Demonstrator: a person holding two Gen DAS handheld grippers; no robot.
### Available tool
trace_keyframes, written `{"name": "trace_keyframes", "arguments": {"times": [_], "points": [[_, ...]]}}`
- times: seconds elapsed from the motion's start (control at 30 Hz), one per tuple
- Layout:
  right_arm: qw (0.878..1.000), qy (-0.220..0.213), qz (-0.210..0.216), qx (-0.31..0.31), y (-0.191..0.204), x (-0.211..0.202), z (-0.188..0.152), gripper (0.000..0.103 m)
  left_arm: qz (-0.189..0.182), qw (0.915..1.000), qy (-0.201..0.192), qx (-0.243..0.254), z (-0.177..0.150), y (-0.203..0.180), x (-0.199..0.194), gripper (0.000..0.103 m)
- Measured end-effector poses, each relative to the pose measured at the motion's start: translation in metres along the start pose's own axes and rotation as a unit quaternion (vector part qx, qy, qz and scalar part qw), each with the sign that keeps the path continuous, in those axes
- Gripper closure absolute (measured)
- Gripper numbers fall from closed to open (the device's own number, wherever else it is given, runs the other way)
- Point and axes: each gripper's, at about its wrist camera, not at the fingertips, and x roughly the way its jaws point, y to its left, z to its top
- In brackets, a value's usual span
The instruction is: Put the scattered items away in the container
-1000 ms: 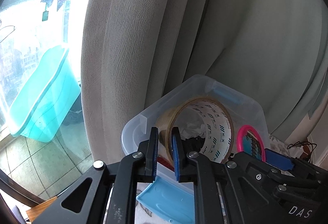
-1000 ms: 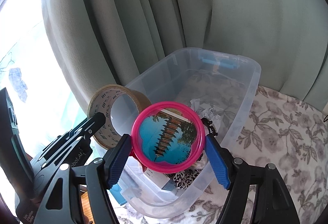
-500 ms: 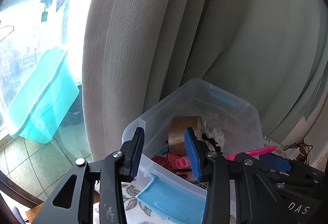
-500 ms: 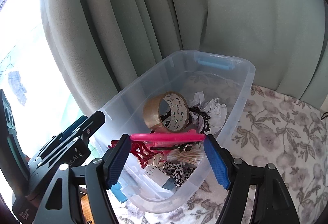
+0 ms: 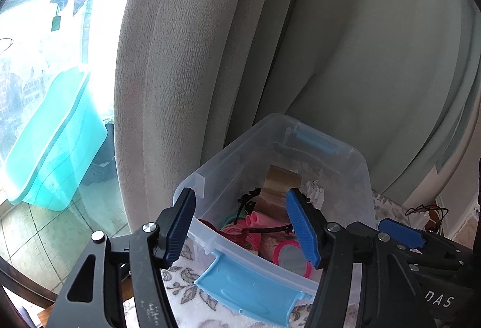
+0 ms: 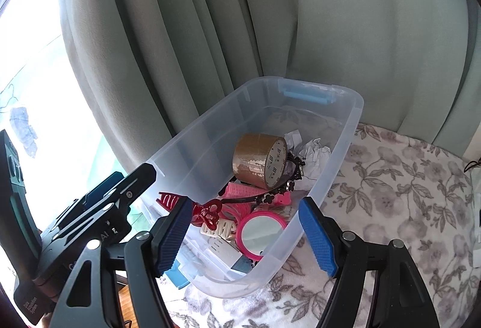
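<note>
The clear plastic storage container with pale blue latches [image 6: 342, 129] sits on a grey floral-patterned cloth [image 6: 405, 183] in front of pale grey-green curtains [image 6: 360, 27], and it holds what looks like the whole collection. A brown roll of packing tape [image 6: 260, 159] lies on its side near the middle, just beside a crumpled ball of white paper [image 6: 314, 155] toward the far end. A round pink-framed hand mirror [image 6: 260, 233] lies face up at the near end, next to pink hair rollers [image 6: 240, 189], a red plastic hair claw [image 6: 207, 212], a cream hair clip [image 6: 218, 230] and a black hairband with clover charms [image 6: 288, 177]. The left gripper [image 5: 240, 226] hangs over the near rim with its blue-padded jaws spread wide and nothing between them; the right gripper [image 6: 245, 238] is likewise wide open and empty, poised above the mirror end. Judging from these 2 views, the tidying seems close to finished: no loose item shows on the visible stretch of cloth, though only part of it can be seen and the right edge is too blurred to read. What may remain is a check of the unseen surface. A turquoise plastic tub [image 5: 51, 141] beyond the window appears unrelated.
</note>
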Motion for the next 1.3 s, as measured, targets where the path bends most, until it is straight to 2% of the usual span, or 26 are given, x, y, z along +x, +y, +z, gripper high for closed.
{"name": "trace_keyframes", "arguments": {"times": [0.1,0.17,0.3,0.47,0.73,0.8,0.9,1.3], "points": [[1.000,-0.001,-0.002,0.001,0.001,-0.005,-0.001,0.026,-0.010,0.9999,0.005,0.007,0.001,0.001,-0.002,0.034],[1.000,-0.002,-0.004,0.001,0.002,-0.009,-0.002,0.026,-0.013,0.9998,0.009,0.009,0.001,0.002,-0.002,0.029],[1.000,-0.003,-0.007,0.000,0.003,-0.014,-0.003,0.025,-0.015,0.9997,0.015,0.011,0.003,0.003,0.002,0.026],[1.000,-0.004,-0.009,-0.002,0.002,-0.016,-0.004,0.021,-0.004,0.9994,0.028,0.020,0.003,0.004,0.005,0.019],[1.000,0.001,-0.010,-0.004,0.002,-0.014,-0.006,0.017,-0.008,0.9990,0.042,0.015,0.000,0.005,0.011,0.018],[1.000,0.001,-0.011,-0.005,0.001,-0.014,-0.007,0.008,-0.006,0.9990,0.044,0.013,0.000,0.006,0.013,0.015],[1.000,-0.002,-0.017,-0.004,0.000,-0.014,-0.007,0.000,-0.008,0.9989,0.044,0.011,-0.001,0.009,0.014,0.012],[1.000,0.000,-0.024,0.005,0.001,-0.013,-0.007,0.000,-0.027,0.9979,0.058,0.002,-0.001,0.009,0.017,0.012]]}}
